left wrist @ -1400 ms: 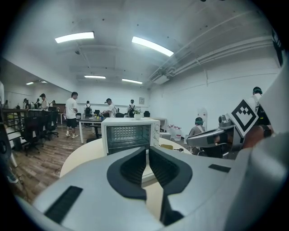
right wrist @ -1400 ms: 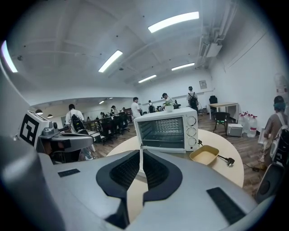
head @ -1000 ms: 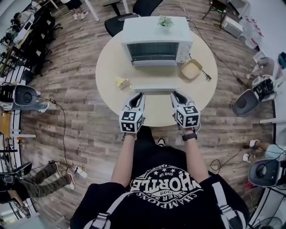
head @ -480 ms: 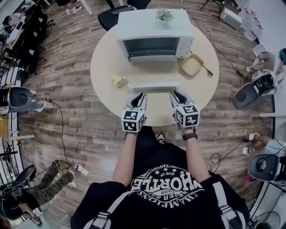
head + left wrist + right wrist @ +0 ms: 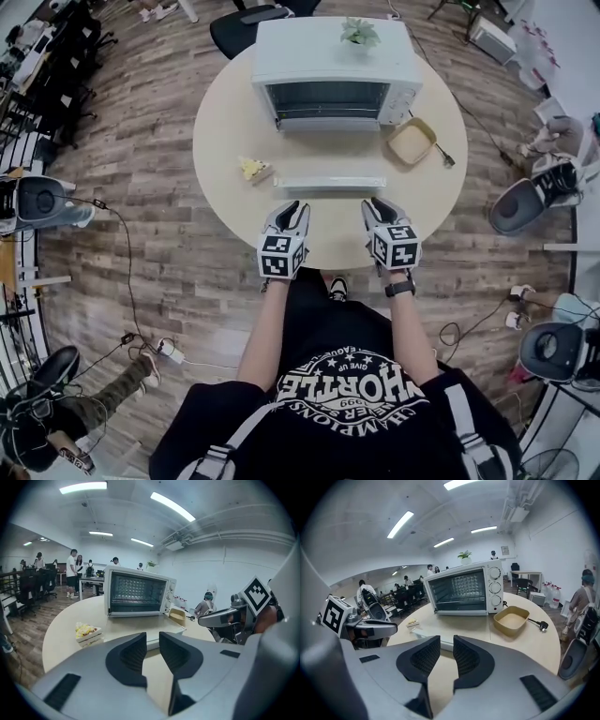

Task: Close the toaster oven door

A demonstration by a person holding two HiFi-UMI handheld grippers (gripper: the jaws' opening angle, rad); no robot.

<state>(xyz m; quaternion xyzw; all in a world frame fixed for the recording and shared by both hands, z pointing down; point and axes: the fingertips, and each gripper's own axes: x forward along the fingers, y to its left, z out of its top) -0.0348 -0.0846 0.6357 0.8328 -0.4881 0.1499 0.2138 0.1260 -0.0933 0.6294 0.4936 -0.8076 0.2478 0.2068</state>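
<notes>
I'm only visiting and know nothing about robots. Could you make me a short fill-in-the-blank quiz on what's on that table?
1. The door of the toaster oven is ____, not shut.
2. The small plant stands on ____ of the oven.
3. In the head view, the tan dish sits to the oven's ____.
4. The table is ____ in shape.
Missing words: open; top; right; round.
</notes>
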